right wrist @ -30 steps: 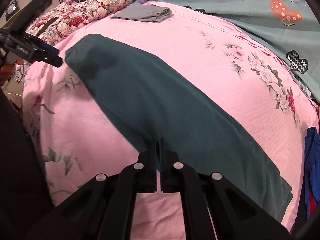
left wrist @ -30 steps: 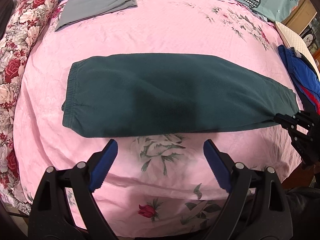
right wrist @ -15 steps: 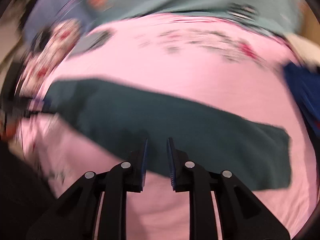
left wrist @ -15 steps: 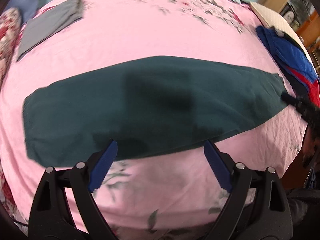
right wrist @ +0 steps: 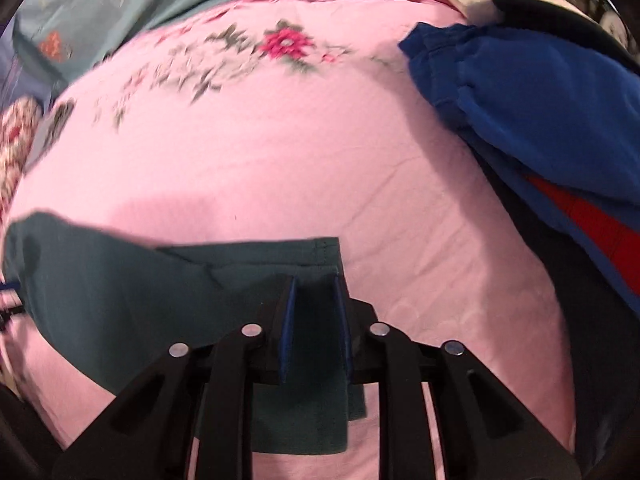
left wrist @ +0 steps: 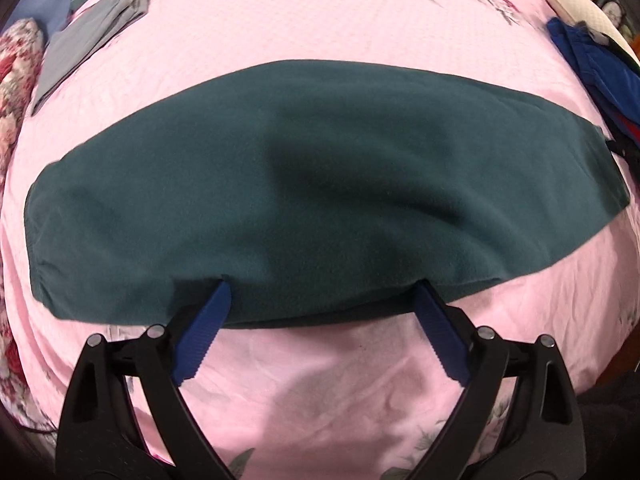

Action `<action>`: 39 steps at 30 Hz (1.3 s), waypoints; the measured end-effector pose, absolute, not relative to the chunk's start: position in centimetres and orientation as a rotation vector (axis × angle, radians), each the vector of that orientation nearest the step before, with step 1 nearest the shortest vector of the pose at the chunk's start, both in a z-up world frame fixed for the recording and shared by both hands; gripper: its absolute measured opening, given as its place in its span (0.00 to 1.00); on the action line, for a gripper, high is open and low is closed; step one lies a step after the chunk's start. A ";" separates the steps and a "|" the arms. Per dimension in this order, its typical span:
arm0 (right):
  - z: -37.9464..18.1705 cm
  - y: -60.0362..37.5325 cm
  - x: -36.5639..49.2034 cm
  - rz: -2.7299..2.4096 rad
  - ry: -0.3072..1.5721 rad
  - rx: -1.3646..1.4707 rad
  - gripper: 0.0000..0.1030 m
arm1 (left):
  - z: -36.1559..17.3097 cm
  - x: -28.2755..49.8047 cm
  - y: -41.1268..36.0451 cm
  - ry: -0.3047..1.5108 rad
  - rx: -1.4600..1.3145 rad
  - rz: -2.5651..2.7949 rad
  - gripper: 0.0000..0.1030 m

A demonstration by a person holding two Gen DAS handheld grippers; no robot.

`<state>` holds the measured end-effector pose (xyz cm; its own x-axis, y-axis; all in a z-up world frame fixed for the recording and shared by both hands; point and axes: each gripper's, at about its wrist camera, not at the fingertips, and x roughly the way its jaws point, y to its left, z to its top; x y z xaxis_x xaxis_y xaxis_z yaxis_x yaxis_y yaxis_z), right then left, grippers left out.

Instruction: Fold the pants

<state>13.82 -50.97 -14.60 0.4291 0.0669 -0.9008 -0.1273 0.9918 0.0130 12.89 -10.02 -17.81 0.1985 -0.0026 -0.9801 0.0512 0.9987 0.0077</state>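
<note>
Lying flat on the pink bed (left wrist: 320, 20), the green pants (left wrist: 320, 184) are straddled by the opening left tool (left wrist: 322, 288); their hem is clamped in the right tool (right wrist: 314, 280).

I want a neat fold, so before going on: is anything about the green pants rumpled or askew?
Mostly flat, but at the hem end the green pants have a flap doubled over, and cloth bunches between the right gripper fingers. The left gripper gapes over the near edge.

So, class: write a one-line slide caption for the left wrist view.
Wide-open left gripper meets the near edge of dark green pants laid flat on a pink floral bedspread.
</note>
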 end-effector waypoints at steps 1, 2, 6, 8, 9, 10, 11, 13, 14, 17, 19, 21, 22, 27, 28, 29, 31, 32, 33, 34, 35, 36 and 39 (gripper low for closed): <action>-14.3 -51.0 13.7 0.118 1.100 -0.081 0.04 | -17.8 12.9 -10.0 1.371 0.035 -0.029 0.93; -14.0 -51.4 13.8 0.097 1.076 -0.081 0.03 | -17.8 12.7 -9.9 1.372 0.031 -0.023 0.93; -14.1 -52.7 14.8 0.046 1.019 -0.060 0.03 | -17.8 12.1 -9.7 1.382 0.019 -0.001 0.93; -16.0 -52.0 15.5 0.058 1.081 -0.097 0.04 | -17.7 11.8 -9.5 1.388 0.025 0.000 0.93; -16.0 -51.6 15.5 0.042 1.074 -0.126 0.05 | -17.6 11.6 -9.4 1.399 0.036 0.004 0.93; -15.4 -51.2 15.3 0.021 1.056 -0.138 0.07 | -17.1 11.3 -9.1 1.394 0.046 0.009 0.93; -14.2 -50.8 14.6 -0.005 1.031 -0.139 0.10 | -16.1 10.8 -8.3 1.368 0.047 0.016 0.93; -11.3 -49.3 13.0 0.016 0.938 -0.114 0.14 | -14.2 9.8 -6.2 1.320 0.033 0.031 0.93; -10.3 -48.3 12.2 0.053 0.898 -0.100 0.25 | -13.6 9.5 -5.1 1.306 0.026 0.045 0.93; -8.3 -40.7 9.2 0.319 0.830 -0.124 0.41 | -12.7 9.2 -1.6 1.291 0.028 0.113 0.93; -8.6 -35.6 8.1 0.477 0.836 -0.148 0.41 | -12.3 9.4 0.6 1.283 0.015 0.153 0.93; -9.4 -29.1 6.7 0.659 0.837 -0.193 0.41 | -12.0 9.5 2.9 1.266 -0.024 0.195 0.93; -10.1 -25.7 6.0 0.738 0.831 -0.245 0.41 | -11.9 9.3 3.6 1.259 -0.040 0.203 0.93; -13.7 -15.0 4.1 0.877 0.796 -0.545 0.41 | -11.3 6.6 7.4 1.245 -0.070 0.217 0.93; -14.7 -13.9 4.7 0.864 0.799 -0.597 0.39 | -11.2 5.8 8.4 1.243 -0.063 0.228 0.93; -15.5 -13.2 5.1 0.856 0.819 -0.625 0.17 | -11.3 5.3 9.3 1.243 -0.066 0.239 0.93; -16.1 -12.8 5.9 0.869 0.900 -0.575 0.04 | -11.4 4.1 11.7 1.247 -0.107 0.266 0.93; -15.9 -12.7 5.6 0.891 0.931 -0.562 0.04 | -11.6 3.6 12.9 1.249 -0.134 0.281 0.93; -15.8 -12.7 5.5 0.933 0.973 -0.548 0.03 | -11.7 3.3 13.9 1.249 -0.152 0.290 0.93; -15.7 -12.6 4.8 0.967 1.012 -0.529 0.03 | -11.9 3.2 14.8 1.246 -0.176 0.295 0.93; -15.4 -12.8 4.1 0.970 1.032 -0.502 0.03 | -12.0 3.2 15.4 1.243 -0.191 0.293 0.93; -15.0 -13.4 4.0 0.937 1.043 -0.451 0.06 | -12.1 3.4 15.7 1.239 -0.197 0.286 0.93; -14.0 -15.9 5.2 0.777 1.111 -0.243 0.16 | -12.5 4.9 16.1 1.219 -0.169 0.251 0.93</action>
